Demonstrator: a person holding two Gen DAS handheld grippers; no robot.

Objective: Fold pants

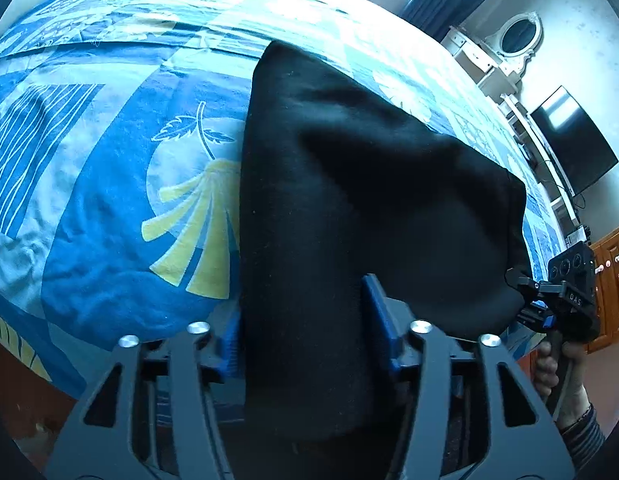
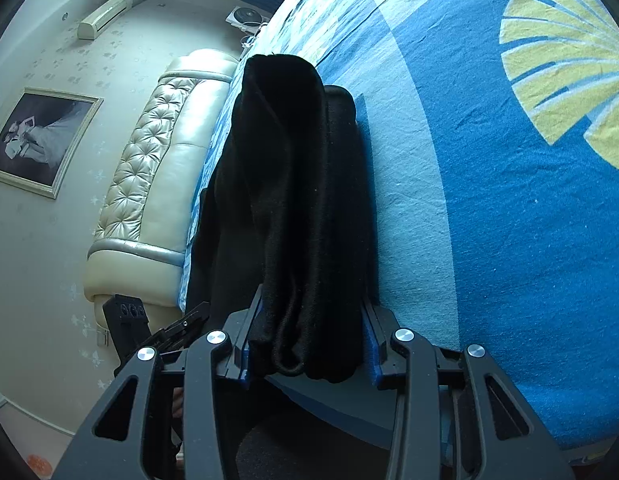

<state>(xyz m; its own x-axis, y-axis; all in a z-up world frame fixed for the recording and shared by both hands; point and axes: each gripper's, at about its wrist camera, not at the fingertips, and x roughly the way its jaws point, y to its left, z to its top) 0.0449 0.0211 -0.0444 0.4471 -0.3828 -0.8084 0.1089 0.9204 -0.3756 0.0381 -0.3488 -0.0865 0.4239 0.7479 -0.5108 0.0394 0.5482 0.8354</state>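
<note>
The black pants (image 1: 349, 184) hang lifted over the bed, stretched between both grippers. My left gripper (image 1: 305, 320) is shut on one end of the pants, the cloth bunched between its blue pads (image 1: 379, 312). My right gripper (image 2: 309, 336) is shut on the other end, gathered in thick folds (image 2: 297, 208) with a drawstring showing. The right gripper also shows in the left wrist view (image 1: 549, 300), clamped on the far corner of the cloth, with the hand on its handle. The left gripper shows in the right wrist view (image 2: 165, 332) at lower left.
The blue and yellow patterned bedspread (image 1: 109, 208) (image 2: 529, 240) lies under the pants. A cream padded headboard (image 2: 157, 184) stands at one end. A white dresser with mirror (image 1: 505, 44), a dark screen (image 1: 569, 140) and wooden cabinets (image 1: 613, 284) line the wall.
</note>
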